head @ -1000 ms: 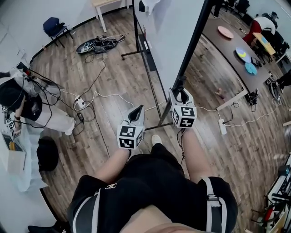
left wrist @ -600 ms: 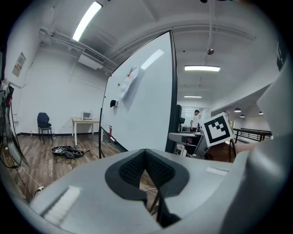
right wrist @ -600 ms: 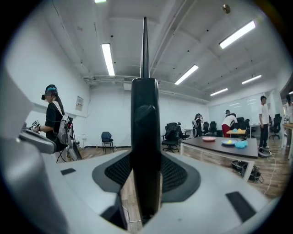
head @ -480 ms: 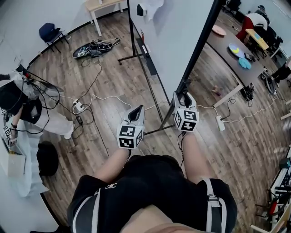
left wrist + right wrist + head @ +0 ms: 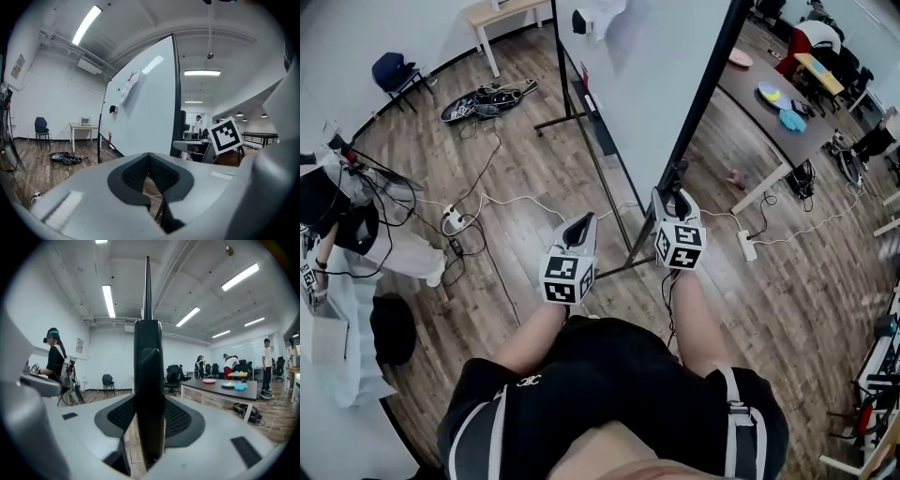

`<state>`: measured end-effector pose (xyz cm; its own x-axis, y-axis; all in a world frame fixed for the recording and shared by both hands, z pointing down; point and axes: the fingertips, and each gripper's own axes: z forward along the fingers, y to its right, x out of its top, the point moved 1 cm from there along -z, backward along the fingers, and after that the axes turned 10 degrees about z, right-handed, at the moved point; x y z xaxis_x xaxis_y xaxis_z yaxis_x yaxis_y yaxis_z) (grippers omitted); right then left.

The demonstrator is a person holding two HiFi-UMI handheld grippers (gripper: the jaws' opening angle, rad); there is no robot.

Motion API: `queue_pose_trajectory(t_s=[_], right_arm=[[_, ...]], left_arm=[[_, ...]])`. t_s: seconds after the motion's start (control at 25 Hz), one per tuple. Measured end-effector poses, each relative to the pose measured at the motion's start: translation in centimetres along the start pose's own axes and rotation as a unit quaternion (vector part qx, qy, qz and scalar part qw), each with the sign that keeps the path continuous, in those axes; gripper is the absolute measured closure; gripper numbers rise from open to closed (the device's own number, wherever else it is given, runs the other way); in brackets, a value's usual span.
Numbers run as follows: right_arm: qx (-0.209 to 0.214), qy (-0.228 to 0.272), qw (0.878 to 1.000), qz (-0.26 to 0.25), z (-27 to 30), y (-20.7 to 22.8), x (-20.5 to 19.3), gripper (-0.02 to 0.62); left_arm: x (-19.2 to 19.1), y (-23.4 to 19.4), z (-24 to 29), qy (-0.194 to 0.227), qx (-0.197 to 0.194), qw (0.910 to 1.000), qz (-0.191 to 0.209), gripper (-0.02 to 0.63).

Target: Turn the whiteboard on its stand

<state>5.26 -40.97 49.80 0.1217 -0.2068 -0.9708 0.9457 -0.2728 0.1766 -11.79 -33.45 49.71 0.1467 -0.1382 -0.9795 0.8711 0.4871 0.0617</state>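
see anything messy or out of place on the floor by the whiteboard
Yes: loose white cables and a power strip trail across the floor left of the whiteboard; a black tangle lies beyond them.

Whiteboard [image 5: 666,66] ahead, right claw [image 5: 675,190] around its near edge, left claw [image 5: 580,223] to the left

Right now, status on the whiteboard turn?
Right gripper clamped on the whiteboard edge post. Left gripper shut, empty, beside it. Cables near the stand's foot; table close on the right.
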Motion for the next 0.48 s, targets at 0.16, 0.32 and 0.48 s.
queue_pose_trajectory(t_s=[0.16,0.32,0.48], right_arm=[[-0.001,0.002,1.0,-0.003,-1.7,0.6,-0.2,0.405],[-0.005,0.004,1.0,-0.001,-3.6,1.6,-0.4,0.405],[-0.008,0.001,1.0,0.0,-5.7,2.6,-0.6,0.405]], left_arm=[[-0.2,1.5,-0.5,0.007,0.002,0.9999,-0.014,0.597],[-0.1,4.0,-0.9,0.006,-0.011,0.9998,-0.012,0.596],[0.2,5.1,-2.0,0.008,0.0,0.9998,-0.016,0.597]])
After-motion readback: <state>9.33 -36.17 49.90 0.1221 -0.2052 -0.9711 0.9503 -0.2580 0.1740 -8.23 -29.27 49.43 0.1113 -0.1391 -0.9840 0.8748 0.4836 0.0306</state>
